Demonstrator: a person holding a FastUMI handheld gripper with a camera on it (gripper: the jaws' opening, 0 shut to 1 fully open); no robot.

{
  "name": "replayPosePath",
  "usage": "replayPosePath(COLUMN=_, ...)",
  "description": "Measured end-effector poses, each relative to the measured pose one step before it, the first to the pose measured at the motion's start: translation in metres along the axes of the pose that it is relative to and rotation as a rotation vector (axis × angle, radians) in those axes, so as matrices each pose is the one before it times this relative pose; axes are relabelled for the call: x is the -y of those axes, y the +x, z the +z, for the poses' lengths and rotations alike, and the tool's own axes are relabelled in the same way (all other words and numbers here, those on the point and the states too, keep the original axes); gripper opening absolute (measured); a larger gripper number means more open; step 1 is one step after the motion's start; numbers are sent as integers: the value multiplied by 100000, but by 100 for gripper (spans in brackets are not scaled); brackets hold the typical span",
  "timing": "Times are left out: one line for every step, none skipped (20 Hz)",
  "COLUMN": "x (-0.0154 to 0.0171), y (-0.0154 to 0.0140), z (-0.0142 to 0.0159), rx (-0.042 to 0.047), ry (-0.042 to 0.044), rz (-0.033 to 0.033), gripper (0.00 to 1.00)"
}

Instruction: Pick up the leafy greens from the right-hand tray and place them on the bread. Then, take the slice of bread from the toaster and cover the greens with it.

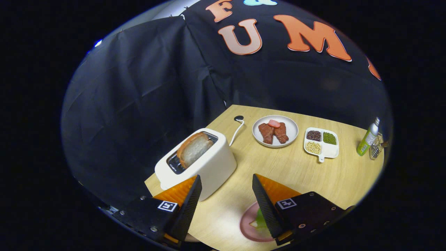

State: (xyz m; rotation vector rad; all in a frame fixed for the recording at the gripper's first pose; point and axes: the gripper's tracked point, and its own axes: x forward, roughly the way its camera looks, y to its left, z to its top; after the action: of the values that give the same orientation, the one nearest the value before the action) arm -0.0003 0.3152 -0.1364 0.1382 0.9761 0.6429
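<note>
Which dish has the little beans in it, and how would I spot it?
Start at the white toaster on the wooden table, beyond the open claw. Past the round plate of meat sits a white divided tray. It alone has compartments, holding dark, green and pale yellow beans, plus a small handle.

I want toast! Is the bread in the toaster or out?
In. The bread slice sticks up from the toaster slot; the open gripper holds nothing.

tongs (226, 181) held spread wide, fingers gripping nothing
</note>
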Motion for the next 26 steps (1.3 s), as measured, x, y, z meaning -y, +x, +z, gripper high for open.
replayPosePath(x=-722, y=245, z=205, rx=-1457, ry=-193, rz=1158, gripper=88)
replayPosePath(x=-663, y=338, z=364, rx=-918, ry=-310, rz=669, gripper=88)
replayPosePath(x=-516, y=299, z=502, rx=-422, ry=-434, rz=252, gripper=88)
replayPosePath(x=-443, y=252, z=583, rx=117, ry=-102, rz=-190, gripper=88)
replayPosePath(x=-426, y=281, z=554, rx=-470, ry=695, rz=157, gripper=88)
replayPosePath(x=-690, y=146, z=458, rx=-468, ry=1572, rz=829, gripper=88)
replayPosePath(x=-707, y=326, z=483, rx=-652, ry=1214, rz=972, gripper=88)
replayPosePath(x=-144, y=502, z=344, rx=-705, ry=232, rz=-701, gripper=88)
replayPosePath(x=34, y=399, z=211, rx=-1611, ry=-291, rz=-1346, gripper=88)
replayPosePath(x=-130, y=506, z=405, rx=-575, ry=171, rz=-858, gripper=88)
replayPosePath(x=-242, y=555, z=316, rx=-689, ry=337, rz=0, gripper=88)
replayPosePath(x=-213, y=403, z=164, rx=-901, ry=1025, rz=271, gripper=88)
replayPosePath(x=-318, y=537, z=140, rx=-1077, ry=1126, rz=387, gripper=88)
replayPosePath(x=-235, y=327, z=46, rx=-1500, ry=542, rz=290, gripper=88)
replayPosePath(x=-120, y=420, z=17, rx=-1303, ry=473, rz=-267, gripper=88)
replayPosePath(x=49, y=411, z=-126, rx=-1611, ry=1126, rz=-1219, gripper=88)
replayPosePath(x=-71, y=466, z=-322, rx=-2194, ry=1231, rz=-664, gripper=88)
replayPosePath(x=-266, y=673, z=-129, rx=-1840, ry=938, rz=90, gripper=88)
replayPosePath(x=-75, y=651, z=-94, rx=-1598, ry=487, rz=-147, gripper=88)
replayPosePath(x=-122, y=590, z=-9, rx=-1071, ry=190, rz=-184, gripper=88)
replayPosePath(x=-128, y=516, z=102, rx=-702, ry=195, rz=-124, gripper=88)
replayPosePath(x=-200, y=267, z=28, rx=-637, ry=596, rz=122, gripper=88)
replayPosePath(x=-238, y=432, z=47, rx=-1006, ry=1013, rz=201, gripper=88)
replayPosePath(x=-199, y=351, z=-17, rx=-770, ry=1216, rz=519, gripper=83)
replayPosePath(x=-118, y=230, z=46, rx=-635, ry=320, rz=416, gripper=81)
replayPosePath(x=-58, y=279, z=123, rx=-341, ry=-97, rz=-359, gripper=76)
